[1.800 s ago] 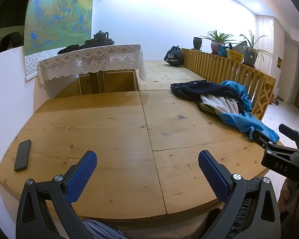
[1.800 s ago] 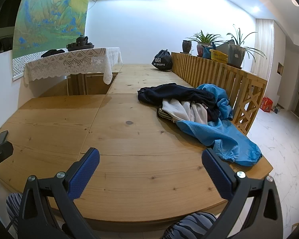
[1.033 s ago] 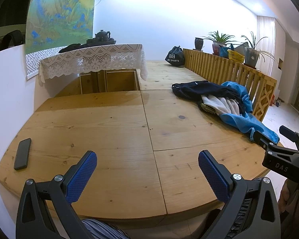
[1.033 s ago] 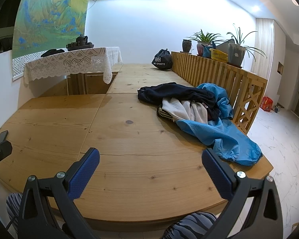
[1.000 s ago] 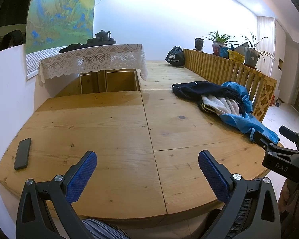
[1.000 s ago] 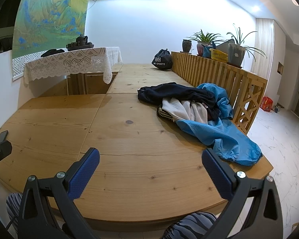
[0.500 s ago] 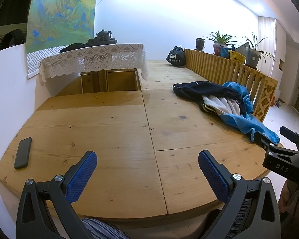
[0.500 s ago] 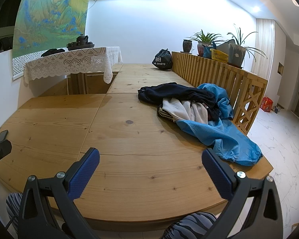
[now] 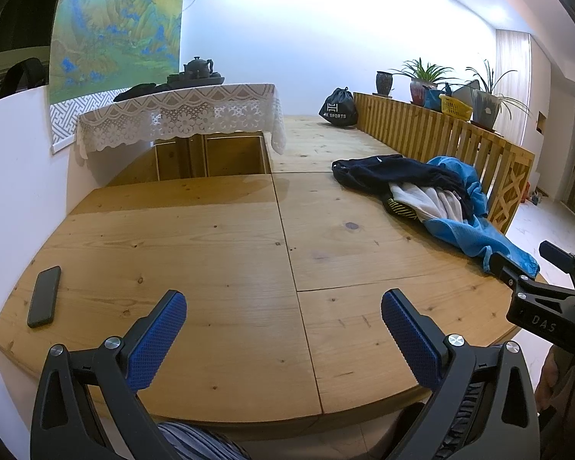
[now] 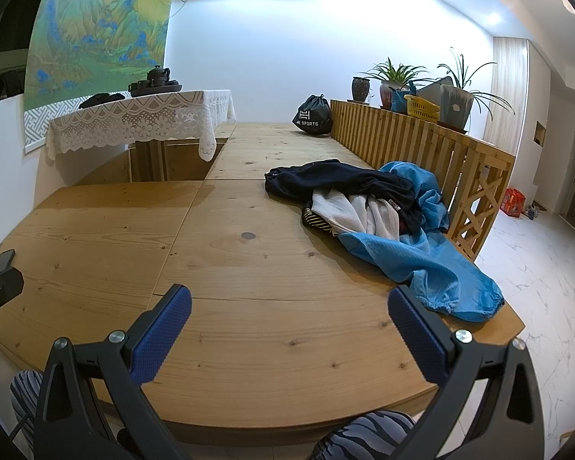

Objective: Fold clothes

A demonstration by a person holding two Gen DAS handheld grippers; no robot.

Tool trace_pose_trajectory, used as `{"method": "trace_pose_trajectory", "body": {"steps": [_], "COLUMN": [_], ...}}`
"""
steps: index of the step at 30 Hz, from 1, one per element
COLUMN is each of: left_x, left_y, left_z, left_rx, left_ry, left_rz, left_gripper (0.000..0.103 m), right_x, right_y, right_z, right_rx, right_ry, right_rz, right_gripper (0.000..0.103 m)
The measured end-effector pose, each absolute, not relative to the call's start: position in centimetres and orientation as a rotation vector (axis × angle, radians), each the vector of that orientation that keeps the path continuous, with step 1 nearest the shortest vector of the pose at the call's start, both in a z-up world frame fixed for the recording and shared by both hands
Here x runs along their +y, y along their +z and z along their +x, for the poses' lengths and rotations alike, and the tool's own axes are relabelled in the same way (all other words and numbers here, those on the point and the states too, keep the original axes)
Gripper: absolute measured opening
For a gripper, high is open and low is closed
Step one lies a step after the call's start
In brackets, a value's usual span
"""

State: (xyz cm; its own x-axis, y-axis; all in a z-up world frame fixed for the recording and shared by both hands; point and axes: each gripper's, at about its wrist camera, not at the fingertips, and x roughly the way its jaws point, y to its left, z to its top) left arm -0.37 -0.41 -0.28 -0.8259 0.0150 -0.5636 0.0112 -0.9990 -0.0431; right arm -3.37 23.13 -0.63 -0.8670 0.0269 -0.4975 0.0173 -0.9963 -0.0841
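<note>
Heaped, unfolded, on the right side of the wooden platform [image 10: 272,329], close against the slatted railing [image 10: 410,142]: a pile of clothes [image 10: 375,211] with a dark navy top [image 10: 337,180] at the back, a white garment [image 10: 360,211] in the middle over a scrap of striped cloth [image 10: 318,223], and a blue jacket [image 10: 421,260] spilling forward, its gathered cuff at the platform's near right edge

Held low at the near edge, well apart from the pile: left gripper [image 9: 283,329] and right gripper [image 10: 287,322], both spread wide with nothing between the blue pads [image 10: 161,333]

Likely handling, judged from the look: all soft and light, limp enough to sag and bunch when lifted; blue jacket thin, finely textured, probably a little slippery, with elastic at the cuff. Tangled together, so liable to drag a neighbour along. Best purchase probably on firm edges such as a cuff, hem, collar or shoulder seam, pinching a single layer; the jacket cuff lies nearest the right gripper

Readable writing: "SPORTS" under an H logo on the black drawstring bag [image 10: 312,115] at the far end of the platform; "DAS" on the right gripper's body in the left wrist view. Nothing legible on the clothes. Dark phone [image 9: 44,297] flat at the near left corner
</note>
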Motion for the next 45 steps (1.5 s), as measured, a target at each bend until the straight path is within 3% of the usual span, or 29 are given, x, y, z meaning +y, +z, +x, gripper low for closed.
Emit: {"method": "trace_pose_trajectory", "body": {"steps": [45], "left_x": [1.6], "left_y": [-1.4], "left_z": [-5.3], "left_rx": [-0.009], "left_ry": [2.976], "left_rz": [-0.986], "left_gripper": [0.103], "right_x": [28.6], "right_y": [-1.8], "right_z": [-8.5], "right_rx": [-0.08], "right_ry": [2.961], "right_rz": [-0.813], "right_gripper": [0.103]}}
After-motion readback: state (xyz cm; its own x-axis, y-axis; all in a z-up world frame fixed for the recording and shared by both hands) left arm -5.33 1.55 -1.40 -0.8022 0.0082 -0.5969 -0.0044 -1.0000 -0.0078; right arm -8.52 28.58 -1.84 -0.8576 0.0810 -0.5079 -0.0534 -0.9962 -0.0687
